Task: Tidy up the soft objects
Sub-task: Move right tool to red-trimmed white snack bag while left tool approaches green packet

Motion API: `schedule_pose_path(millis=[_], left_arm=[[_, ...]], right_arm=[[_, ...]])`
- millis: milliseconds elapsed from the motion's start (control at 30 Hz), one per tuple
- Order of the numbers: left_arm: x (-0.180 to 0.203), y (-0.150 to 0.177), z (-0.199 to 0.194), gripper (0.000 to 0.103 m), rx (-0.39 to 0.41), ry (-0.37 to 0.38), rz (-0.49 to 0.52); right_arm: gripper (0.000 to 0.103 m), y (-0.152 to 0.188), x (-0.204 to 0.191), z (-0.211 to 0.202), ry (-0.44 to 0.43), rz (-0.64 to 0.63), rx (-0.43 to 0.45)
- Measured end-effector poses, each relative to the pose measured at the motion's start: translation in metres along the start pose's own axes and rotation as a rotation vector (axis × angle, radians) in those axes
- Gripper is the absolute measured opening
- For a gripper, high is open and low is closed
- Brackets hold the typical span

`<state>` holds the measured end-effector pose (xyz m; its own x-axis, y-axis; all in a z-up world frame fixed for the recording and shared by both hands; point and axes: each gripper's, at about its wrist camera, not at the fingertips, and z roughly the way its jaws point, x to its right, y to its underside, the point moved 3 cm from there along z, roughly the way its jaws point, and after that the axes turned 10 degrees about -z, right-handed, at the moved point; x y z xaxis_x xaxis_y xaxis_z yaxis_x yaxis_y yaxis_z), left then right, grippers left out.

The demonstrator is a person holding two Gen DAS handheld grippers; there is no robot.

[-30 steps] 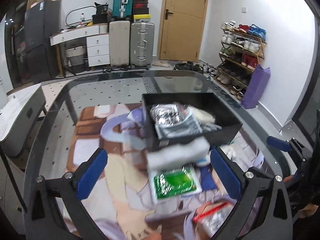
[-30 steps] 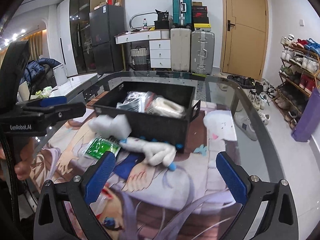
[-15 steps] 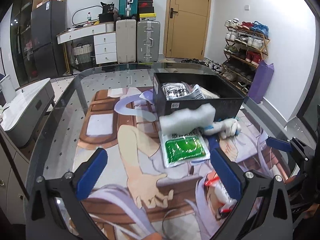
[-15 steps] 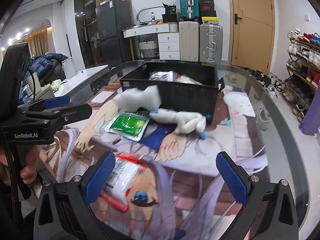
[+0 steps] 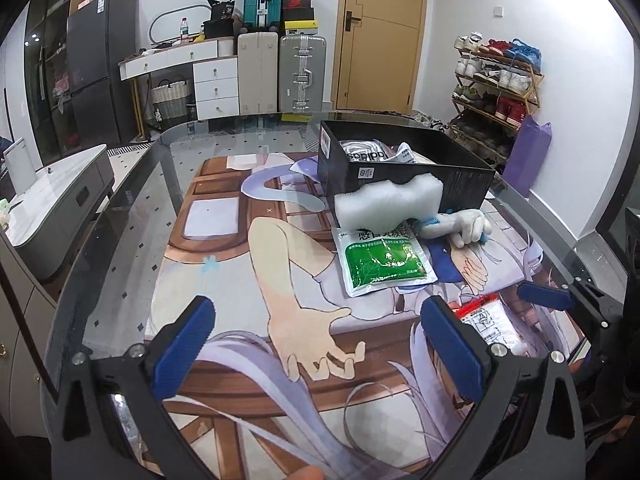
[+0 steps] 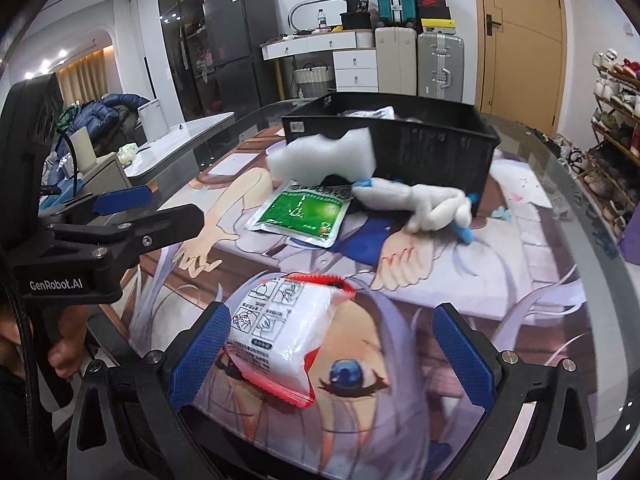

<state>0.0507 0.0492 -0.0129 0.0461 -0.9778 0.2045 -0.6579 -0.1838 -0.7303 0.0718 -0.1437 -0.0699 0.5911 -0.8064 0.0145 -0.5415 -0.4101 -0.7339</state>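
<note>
A black box [image 5: 460,172] [image 6: 432,148] holding packets stands on the printed mat. A white foam block [image 5: 386,206] [image 6: 324,158] leans on its front. A green pouch [image 5: 382,264] [image 6: 300,212] lies below it, and a white plush toy [image 5: 464,224] [image 6: 428,204] lies beside it. A white packet with red edges [image 6: 276,336] [image 5: 492,324] lies between my right gripper's fingers. My right gripper [image 6: 328,352] is open around it. My left gripper [image 5: 316,352] is open and empty over the mat, short of the pouch.
The glass table edge [image 5: 104,216] curves at the left and right. A grey cabinet [image 5: 52,200] stands left of the table. Suitcases [image 5: 280,72], a door and a shoe rack [image 5: 496,80] are at the back. The left gripper body [image 6: 100,240] shows in the right wrist view.
Both grippers have pulled back from the box toward the table's near edge. The red-edged packet has come into view between my right fingers.
</note>
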Motion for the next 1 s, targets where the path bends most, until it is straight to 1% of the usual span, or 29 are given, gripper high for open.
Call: schedule_pose_path(millis=[233,400,467,700,833,1000], left_arm=[[-0.003,-0.002,0.003,0.103,-0.004,-0.008,-0.006],[-0.002,-0.003,0.008,0.103,-0.014,-0.009,0.001],[0.0,-0.004,0.011,0.103,-0.023,-0.009,0.002],[0.006,-0.008,0.027,0.103,-0.068,0.024,-0.004],[0.011,-0.011,0.035,0.103,-0.086,0.017,0.003],[0.018,-0.016,0.048,0.103,-0.119,0.02,0.007]], right_arm=[[0.102,-0.004,-0.002,0.004,-0.02,0.003,-0.004],[0.102,0.0,0.0,0.015,0.019,0.001,-0.037],[0.102,0.0,0.006,0.016,0.048,0.001,-0.048],[0.102,0.0,0.032,0.02,0.072,0.008,-0.073],[0.102,-0.002,0.039,0.025,0.087,-0.011,-0.076],[0.102,0.002,0.055,0.024,0.119,-0.006,-0.091]])
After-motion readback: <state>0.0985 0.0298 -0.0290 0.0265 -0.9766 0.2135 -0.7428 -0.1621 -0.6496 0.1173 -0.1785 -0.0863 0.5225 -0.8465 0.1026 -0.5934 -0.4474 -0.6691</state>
